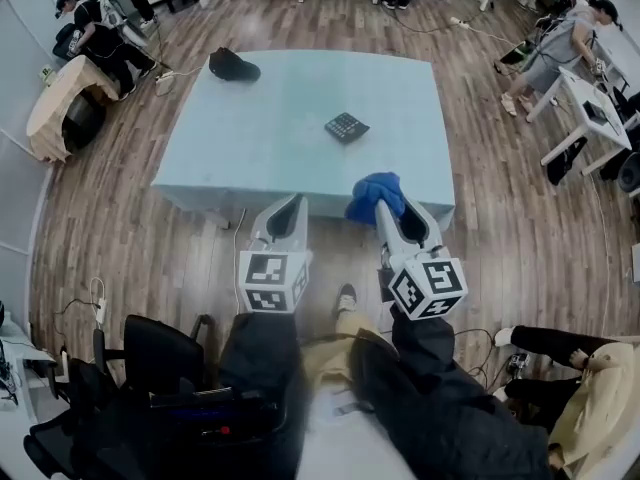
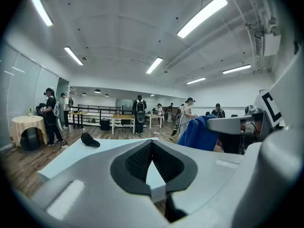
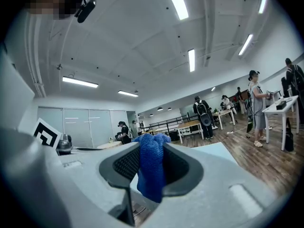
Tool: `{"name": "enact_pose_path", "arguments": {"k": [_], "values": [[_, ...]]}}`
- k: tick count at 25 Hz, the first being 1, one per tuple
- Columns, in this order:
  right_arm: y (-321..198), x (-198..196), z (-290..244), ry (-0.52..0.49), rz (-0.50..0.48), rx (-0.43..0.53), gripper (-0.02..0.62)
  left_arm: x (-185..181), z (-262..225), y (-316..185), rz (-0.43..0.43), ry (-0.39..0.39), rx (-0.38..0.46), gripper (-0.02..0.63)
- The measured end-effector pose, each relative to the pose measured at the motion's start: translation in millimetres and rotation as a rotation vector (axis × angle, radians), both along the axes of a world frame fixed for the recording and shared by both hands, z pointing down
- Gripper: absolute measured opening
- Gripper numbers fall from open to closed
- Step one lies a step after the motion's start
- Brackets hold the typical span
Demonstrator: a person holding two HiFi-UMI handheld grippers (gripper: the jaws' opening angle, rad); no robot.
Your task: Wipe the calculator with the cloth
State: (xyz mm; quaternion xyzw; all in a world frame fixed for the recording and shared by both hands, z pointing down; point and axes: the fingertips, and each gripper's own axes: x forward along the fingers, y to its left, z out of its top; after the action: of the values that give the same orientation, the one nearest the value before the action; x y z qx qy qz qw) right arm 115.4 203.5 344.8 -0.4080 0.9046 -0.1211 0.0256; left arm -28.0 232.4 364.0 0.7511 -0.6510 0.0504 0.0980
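Observation:
A small black calculator (image 1: 347, 126) lies on the pale blue table (image 1: 260, 138), right of its middle. My right gripper (image 1: 385, 203) is shut on a bunched blue cloth (image 1: 375, 196), held at the table's near edge, well short of the calculator. In the right gripper view the cloth (image 3: 151, 167) hangs pinched between the black pads. My left gripper (image 1: 291, 206) hovers beside it at the near edge, shut with nothing between its pads (image 2: 137, 163). From the left gripper view the cloth (image 2: 198, 133) shows at the right.
A black cap (image 1: 233, 65) sits at the table's far left corner. Several people stand or sit around the room. A round covered table (image 1: 60, 103) is at the left, white desks (image 1: 590, 103) at the right. My legs and cables fill the floor below.

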Motion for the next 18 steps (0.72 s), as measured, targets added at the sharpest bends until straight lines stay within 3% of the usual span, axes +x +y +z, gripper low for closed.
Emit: {"name": "enact_pose_path", "arguments": {"k": [9, 18], "values": [[-94.5, 15.7, 10.6, -0.016, 0.027, -0.034, 0.123, 20.3, 5.6, -103.9, 0.03, -0.026, -0.039, 0.003], [-153.4, 20.8, 11.6, -0.016, 0.026, -0.032, 0.124, 20.5, 4.8, -157.1, 0.004, -0.039, -0.05, 0.003]]}}
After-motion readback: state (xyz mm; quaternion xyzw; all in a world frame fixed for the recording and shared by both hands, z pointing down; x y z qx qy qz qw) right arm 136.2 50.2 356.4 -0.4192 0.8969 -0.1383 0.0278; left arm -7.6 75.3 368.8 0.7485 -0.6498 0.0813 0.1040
